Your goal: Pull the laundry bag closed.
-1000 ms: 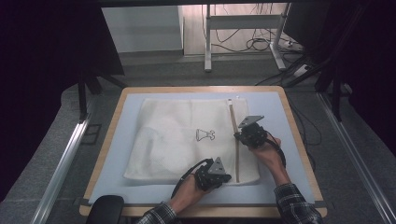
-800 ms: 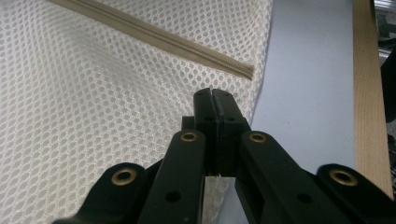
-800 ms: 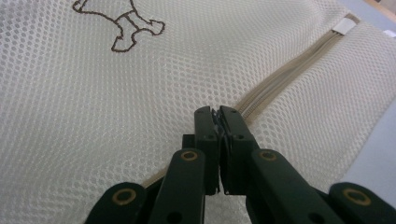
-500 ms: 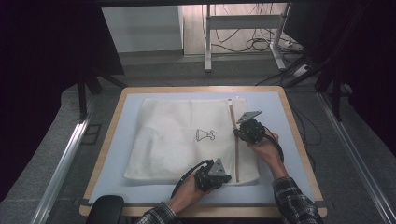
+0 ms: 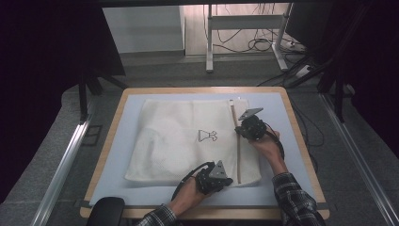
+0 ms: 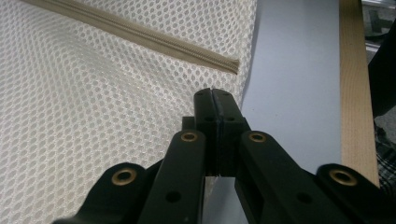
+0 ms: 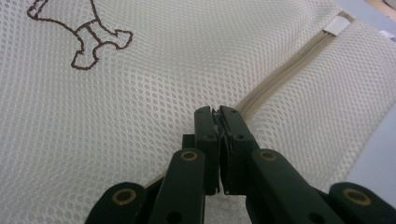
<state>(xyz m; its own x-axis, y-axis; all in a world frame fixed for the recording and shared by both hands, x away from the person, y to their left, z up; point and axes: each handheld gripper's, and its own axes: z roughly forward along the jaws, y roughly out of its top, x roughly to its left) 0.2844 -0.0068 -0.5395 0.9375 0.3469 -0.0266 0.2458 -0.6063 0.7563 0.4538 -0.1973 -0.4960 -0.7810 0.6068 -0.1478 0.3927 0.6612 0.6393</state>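
Note:
A white mesh laundry bag [image 5: 174, 141] lies flat on the pale blue mat [image 5: 275, 106]. It carries a brown printed figure [image 5: 208, 136] and a beige zipper [image 5: 234, 113] down its right side. My left gripper [image 5: 227, 180] is at the bag's near edge; in the left gripper view its jaws [image 6: 212, 95] are shut on the mesh [image 6: 93, 116] just below the zipper's end [image 6: 231, 65]. My right gripper [image 5: 239, 132] sits on the zipper midway along. In the right gripper view its jaws [image 7: 217, 114] are shut on a small zipper pull, with the zipper [image 7: 285, 65] running on to a white tab [image 7: 336, 25].
The mat lies on a wooden table [image 5: 301, 141] whose edge [image 6: 357, 84] runs close to the left gripper. A black object [image 5: 106, 209] rests at the table's near left corner. Desk legs and cables [image 5: 244, 44] stand on the floor beyond.
My right gripper has slid a little along the zipper, away from the person. The left gripper has stayed put at the bag's near edge.

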